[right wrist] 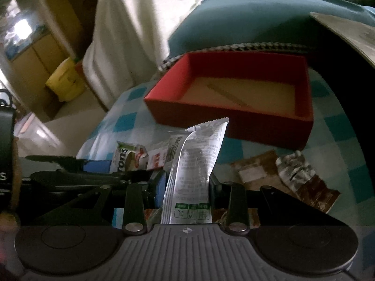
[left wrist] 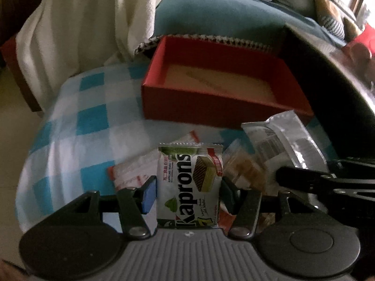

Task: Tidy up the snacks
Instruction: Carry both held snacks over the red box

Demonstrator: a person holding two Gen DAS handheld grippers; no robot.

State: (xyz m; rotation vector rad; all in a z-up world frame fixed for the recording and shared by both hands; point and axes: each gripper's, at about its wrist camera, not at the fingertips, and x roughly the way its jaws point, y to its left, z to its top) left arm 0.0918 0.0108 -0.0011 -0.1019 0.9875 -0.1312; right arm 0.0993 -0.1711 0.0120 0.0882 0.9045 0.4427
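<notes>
My left gripper (left wrist: pixel 188 187) is shut on a white and green Kaprons wafer packet (left wrist: pixel 189 185), held above the checked cloth. My right gripper (right wrist: pixel 186 185) is shut on a silver snack packet (right wrist: pixel 194 171), which also shows in the left wrist view (left wrist: pixel 283 145). An open red box (left wrist: pixel 220 86) with a bare tan floor stands ahead on the cloth; it also shows in the right wrist view (right wrist: pixel 234 114). The Kaprons packet shows at the left of the right wrist view (right wrist: pixel 127 155).
Several loose snack packets lie on the blue-and-white checked cloth (left wrist: pixel 77 126): red-and-white ones (left wrist: pixel 133 171), a brown one (right wrist: pixel 255 171) and a crumpled silver-brown one (right wrist: pixel 302 178). A white draped cloth (left wrist: pixel 89 23) and a teal cushion (left wrist: pixel 222 14) stand behind the box.
</notes>
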